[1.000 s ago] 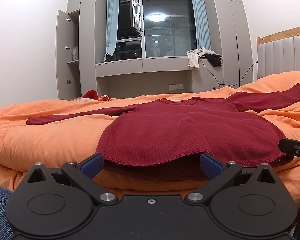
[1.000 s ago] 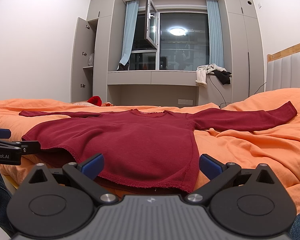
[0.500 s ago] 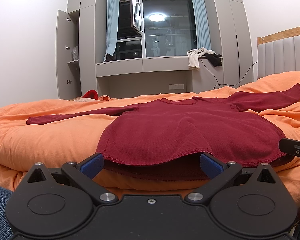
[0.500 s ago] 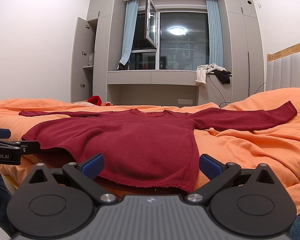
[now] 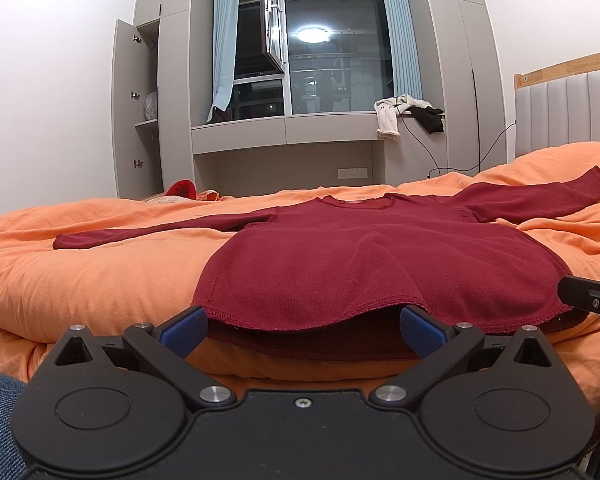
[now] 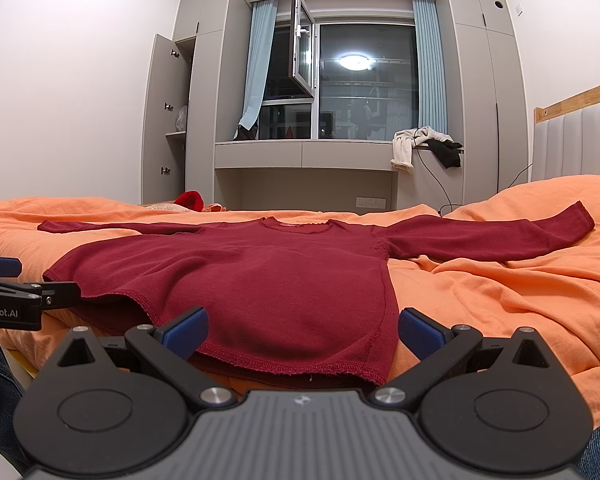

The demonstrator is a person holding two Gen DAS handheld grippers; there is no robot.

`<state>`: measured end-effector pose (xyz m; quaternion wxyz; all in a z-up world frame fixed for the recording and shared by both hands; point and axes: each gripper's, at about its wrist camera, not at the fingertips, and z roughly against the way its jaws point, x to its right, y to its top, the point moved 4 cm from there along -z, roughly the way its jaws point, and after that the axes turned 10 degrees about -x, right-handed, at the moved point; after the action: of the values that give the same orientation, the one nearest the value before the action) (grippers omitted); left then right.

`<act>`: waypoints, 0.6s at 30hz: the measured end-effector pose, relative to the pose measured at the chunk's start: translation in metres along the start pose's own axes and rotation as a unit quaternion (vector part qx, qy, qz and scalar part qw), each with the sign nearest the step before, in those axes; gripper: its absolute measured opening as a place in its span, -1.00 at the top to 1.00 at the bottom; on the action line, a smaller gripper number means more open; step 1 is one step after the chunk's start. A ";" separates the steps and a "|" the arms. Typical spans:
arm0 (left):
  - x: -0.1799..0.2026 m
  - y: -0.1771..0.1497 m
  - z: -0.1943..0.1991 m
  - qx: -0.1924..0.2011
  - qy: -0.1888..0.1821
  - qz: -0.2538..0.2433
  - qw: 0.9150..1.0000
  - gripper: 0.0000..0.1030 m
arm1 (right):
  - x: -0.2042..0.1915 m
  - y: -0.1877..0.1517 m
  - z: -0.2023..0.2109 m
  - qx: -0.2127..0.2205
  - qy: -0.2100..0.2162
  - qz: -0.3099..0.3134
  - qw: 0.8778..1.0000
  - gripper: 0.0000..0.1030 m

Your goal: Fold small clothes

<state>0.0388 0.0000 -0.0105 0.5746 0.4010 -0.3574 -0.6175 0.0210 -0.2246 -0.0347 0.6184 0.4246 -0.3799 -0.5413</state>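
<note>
A dark red long-sleeved top (image 5: pixel 360 256) lies flat on the orange bedcover (image 5: pixel 80 272), neck away from me, both sleeves spread out sideways. It also shows in the right wrist view (image 6: pixel 268 276). My left gripper (image 5: pixel 302 330) is open, its blue-padded fingers straddling the left part of the hem, which bulges up slightly. My right gripper (image 6: pixel 302 330) is open at the hem's right corner. Each gripper shows at the edge of the other's view.
A padded headboard (image 5: pixel 568 112) stands at the right. Beyond the bed are a window (image 5: pixel 332 56), a grey ledge with draped clothes (image 5: pixel 404 114), an open wardrobe (image 5: pixel 140 108) and a red item (image 5: pixel 182 189) at the far edge.
</note>
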 end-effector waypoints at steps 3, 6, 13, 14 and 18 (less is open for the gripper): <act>0.000 0.000 0.000 0.000 0.000 0.000 1.000 -0.99 | 0.000 0.000 0.000 0.000 0.000 0.000 1.000 -1.00; 0.000 0.000 0.000 0.000 0.000 0.000 1.000 -0.99 | 0.000 0.000 0.000 -0.002 0.001 0.001 1.000 -1.00; 0.000 -0.001 0.003 -0.004 -0.002 0.002 1.000 -0.99 | -0.001 0.000 0.000 -0.003 0.000 0.001 1.000 -1.00; 0.000 -0.002 0.003 -0.005 -0.003 0.002 1.000 -0.99 | -0.001 0.000 0.000 -0.004 0.001 0.001 1.000 -1.00; -0.004 -0.001 -0.009 -0.012 -0.008 0.002 1.000 -0.99 | 0.001 0.001 0.000 -0.005 0.003 -0.002 1.000 -1.00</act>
<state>0.0462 0.0045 -0.0150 0.5777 0.3885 -0.3553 -0.6238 0.0209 -0.2254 -0.0341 0.6208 0.4238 -0.3746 -0.5428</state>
